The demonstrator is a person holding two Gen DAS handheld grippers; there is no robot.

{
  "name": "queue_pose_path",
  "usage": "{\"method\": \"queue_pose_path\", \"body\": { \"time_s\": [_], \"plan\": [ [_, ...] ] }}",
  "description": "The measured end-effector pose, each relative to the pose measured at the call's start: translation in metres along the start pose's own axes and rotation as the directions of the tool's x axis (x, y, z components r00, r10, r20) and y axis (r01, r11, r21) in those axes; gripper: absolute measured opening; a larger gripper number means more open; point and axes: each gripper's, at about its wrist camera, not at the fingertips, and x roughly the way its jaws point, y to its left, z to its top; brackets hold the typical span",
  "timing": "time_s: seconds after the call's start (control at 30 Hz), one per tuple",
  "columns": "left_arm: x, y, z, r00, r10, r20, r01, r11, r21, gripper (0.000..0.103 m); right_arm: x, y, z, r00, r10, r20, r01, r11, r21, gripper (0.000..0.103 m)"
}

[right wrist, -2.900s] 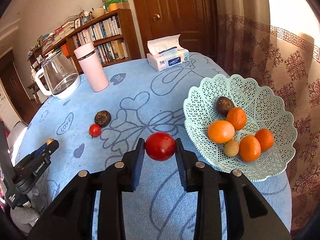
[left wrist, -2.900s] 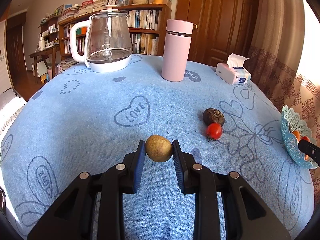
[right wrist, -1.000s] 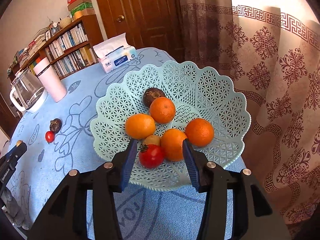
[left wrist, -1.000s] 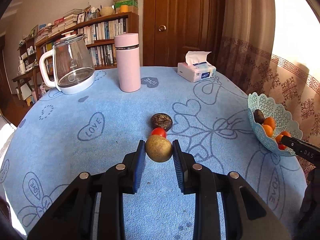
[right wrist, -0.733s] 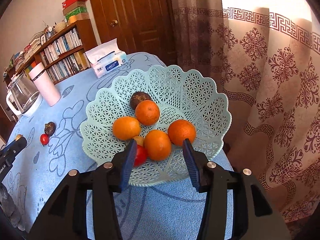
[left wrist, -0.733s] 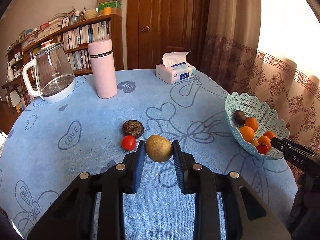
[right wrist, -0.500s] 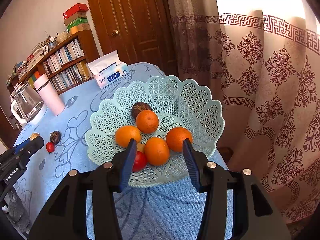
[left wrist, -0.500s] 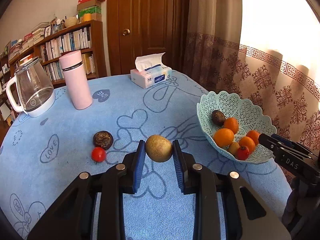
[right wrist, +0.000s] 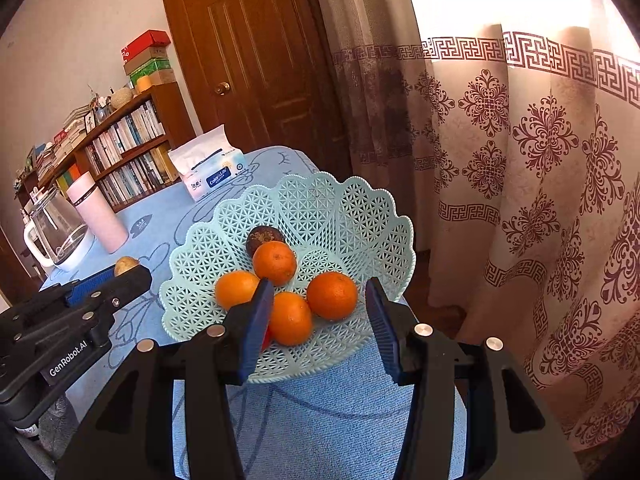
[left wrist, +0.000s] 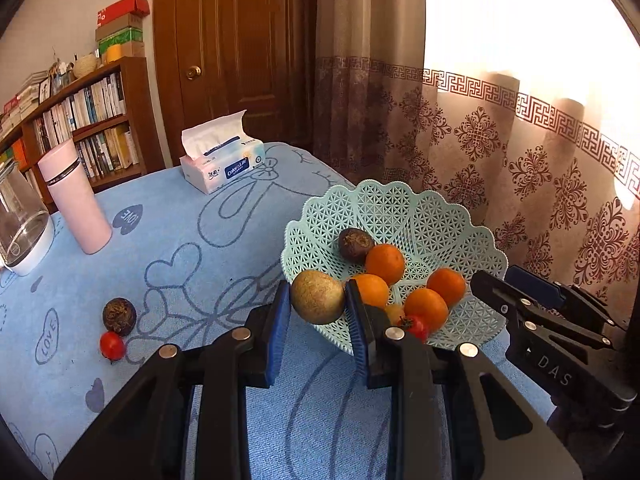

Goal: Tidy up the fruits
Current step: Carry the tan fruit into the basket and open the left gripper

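My left gripper is shut on a round brown-green fruit and holds it in the air at the near left rim of the mint lattice basket. The basket holds several oranges, a dark fruit and a small red tomato. My right gripper is open and empty just in front of the basket; it also shows in the left wrist view. A second tomato and a dark wrinkled fruit lie on the blue tablecloth at the left.
A tissue box, a pink flask and a glass kettle stand at the back of the table. A patterned curtain hangs close behind the basket. The table edge runs just right of the basket.
My left gripper has carried the brown-green fruit right, up to the basket's rim. My right gripper let the tomato go in the basket, opened and drew back a little.
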Motion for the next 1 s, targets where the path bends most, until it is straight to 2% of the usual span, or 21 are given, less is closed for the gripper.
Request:
{"method": "queue_pose_path", "body": {
  "time_s": [0.23,0.33,0.67,0.7,0.73,0.8,1.0],
  "plan": [
    [0.010,-0.008,0.000,1.000,-0.007,-0.014,0.007,1.000,0.017,0.028,-0.001,-0.004,0.001,1.000,-0.004,0.014,0.003,1.000,0.011,0.050],
    [0.012,-0.009,-0.001,1.000,-0.007,-0.017,0.007,1.000,0.021,0.028,-0.001,-0.005,0.000,1.000,-0.007,0.018,0.007,1.000,0.015,0.055],
    [0.017,-0.010,0.000,1.000,-0.005,-0.020,0.006,1.000,0.023,0.029,0.002,-0.006,0.000,1.000,-0.011,0.015,0.011,1.000,0.022,0.056],
    [0.017,-0.010,0.000,1.000,-0.004,-0.021,0.004,1.000,0.020,0.034,0.002,-0.006,0.000,1.000,-0.012,0.015,0.012,1.000,0.022,0.056],
    [0.017,-0.010,0.001,1.000,0.000,-0.019,0.000,1.000,0.017,0.045,0.002,-0.006,0.000,1.000,-0.012,0.014,0.012,1.000,0.023,0.056],
    [0.016,-0.009,0.000,1.000,0.008,-0.011,-0.007,1.000,0.015,0.052,0.003,-0.006,0.000,1.000,-0.013,0.014,0.012,1.000,0.023,0.056],
    [0.016,-0.008,0.001,1.000,0.009,-0.012,-0.009,1.000,0.011,0.056,0.003,-0.007,0.000,1.000,-0.012,0.013,0.012,1.000,0.024,0.056]
  ]
}}
